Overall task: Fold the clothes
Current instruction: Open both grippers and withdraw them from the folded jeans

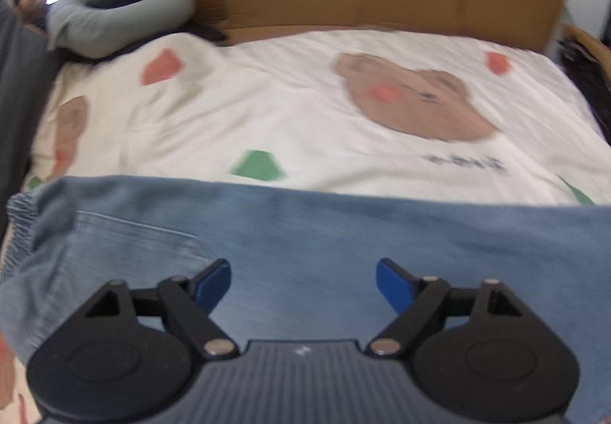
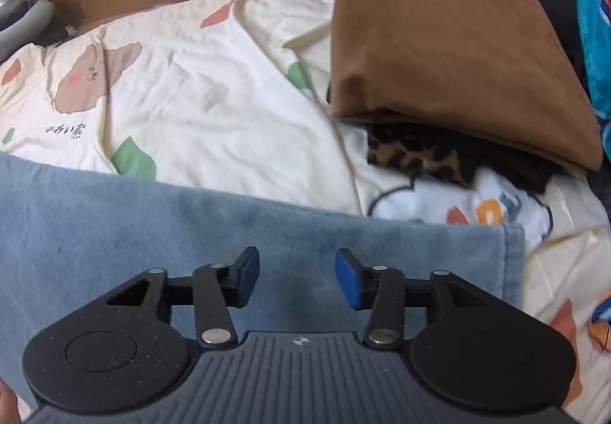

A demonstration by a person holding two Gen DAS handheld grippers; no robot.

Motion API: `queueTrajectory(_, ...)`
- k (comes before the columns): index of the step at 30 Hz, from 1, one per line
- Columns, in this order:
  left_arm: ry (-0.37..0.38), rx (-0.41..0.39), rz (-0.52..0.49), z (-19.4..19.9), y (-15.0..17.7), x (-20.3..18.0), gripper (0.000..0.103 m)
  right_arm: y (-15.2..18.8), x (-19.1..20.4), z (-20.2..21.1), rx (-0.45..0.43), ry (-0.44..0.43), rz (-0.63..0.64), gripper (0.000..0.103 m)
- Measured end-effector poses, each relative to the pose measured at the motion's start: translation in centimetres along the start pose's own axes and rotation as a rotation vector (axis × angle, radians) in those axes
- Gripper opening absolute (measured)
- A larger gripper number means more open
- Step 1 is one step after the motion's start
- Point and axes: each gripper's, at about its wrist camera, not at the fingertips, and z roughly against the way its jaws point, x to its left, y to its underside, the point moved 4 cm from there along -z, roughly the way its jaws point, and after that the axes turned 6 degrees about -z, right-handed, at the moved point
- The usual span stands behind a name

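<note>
Bed (image 2: 214, 111) spread with cream bear-print sheet (image 1: 267, 118); blue jeans (image 1: 343, 244) flat across near edge, brown folded cloth (image 2: 450, 54) stacked on dark and leopard-print pieces (image 2: 416, 158) at far right, grey garment (image 1: 114, 23) far left

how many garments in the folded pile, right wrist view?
3 visible: brown piece on top, black piece under it, leopard-print piece poking out at the pile's near edge. More may be hidden underneath.

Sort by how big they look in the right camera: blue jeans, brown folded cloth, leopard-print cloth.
1. blue jeans, though nearness to the camera enlarges them
2. brown folded cloth
3. leopard-print cloth, mostly hidden
</note>
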Motion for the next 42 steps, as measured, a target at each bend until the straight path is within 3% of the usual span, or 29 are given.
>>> queueTrajectory(3, 0.064, 0.005, -0.049, 0.4, 0.9, -3.3, 0.087, 1.3, -0.3, 0.4, 0.015, -0.001, -0.003, 0.053)
queueTrajectory(8, 0.156, 0.034, -0.078, 0.1, 2.4, -7.6, 0.087, 3.6, 0.3, 0.2, 0.049, 0.001, 0.026, 0.065)
queueTrajectory(13, 0.142, 0.073, -0.075, -1.5, 3.3, -9.4, 0.080, 3.9, 0.8, -1.0, 0.042, 0.011, 0.062, 0.065)
queueTrajectory(26, 0.113, 0.093, -0.036, -4.7, 0.1, -9.7, 0.088, -0.8, -0.5, -3.0, -0.012, -0.003, -0.096, 0.065)
queueTrajectory(31, 0.102, 0.107, -0.032, -5.8, -1.6, -9.0, 0.090, -2.8, -0.3, -3.4, -0.033, 0.003, -0.092, 0.065)
queueTrajectory(37, 0.073, 0.100, -0.004, -5.5, -3.2, -7.5, 0.081, -4.1, -0.9, -1.8, -0.066, -0.002, -0.125, 0.055)
queueTrajectory(42, 0.072, 0.086, -0.028, -4.1, -2.6, -7.4, 0.077, -1.5, -1.5, -0.4, -0.049, -0.002, -0.119, 0.037)
